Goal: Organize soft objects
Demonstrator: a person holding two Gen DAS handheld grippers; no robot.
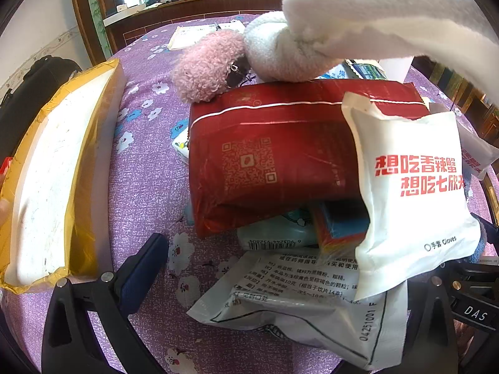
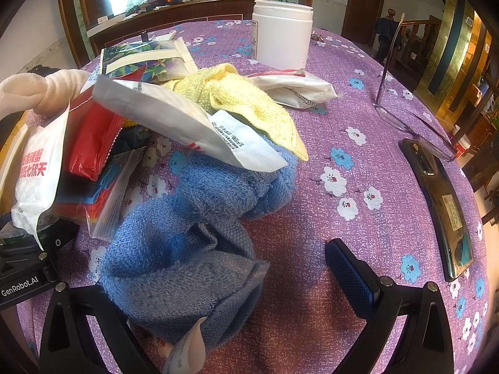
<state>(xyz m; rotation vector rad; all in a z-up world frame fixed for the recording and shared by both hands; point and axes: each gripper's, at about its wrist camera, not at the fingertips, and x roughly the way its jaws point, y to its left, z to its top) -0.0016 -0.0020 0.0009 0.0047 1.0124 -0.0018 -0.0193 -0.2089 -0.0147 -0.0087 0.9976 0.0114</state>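
Note:
A heap of soft things lies on the purple flowered tablecloth (image 1: 146,187). In the left wrist view I see a red packet (image 1: 274,155), a white glove packet with red print (image 1: 411,187), a printed white sachet (image 1: 312,299), a pink fluffy thing (image 1: 209,62) and a knotted white towel (image 1: 327,31). My left gripper (image 1: 287,268) is open over the sachet; its right finger is hidden behind the glove packet. In the right wrist view a blue towel (image 2: 193,243) lies crumpled between the fingers of my open right gripper (image 2: 249,280), with a yellow towel (image 2: 243,99) behind it.
A yellow-taped foam box (image 1: 53,180) stands at the left. A white jar (image 2: 282,34), glasses (image 2: 402,115) and a dark phone (image 2: 443,205) lie on the right of the table. More packets (image 2: 296,87) lie near the jar.

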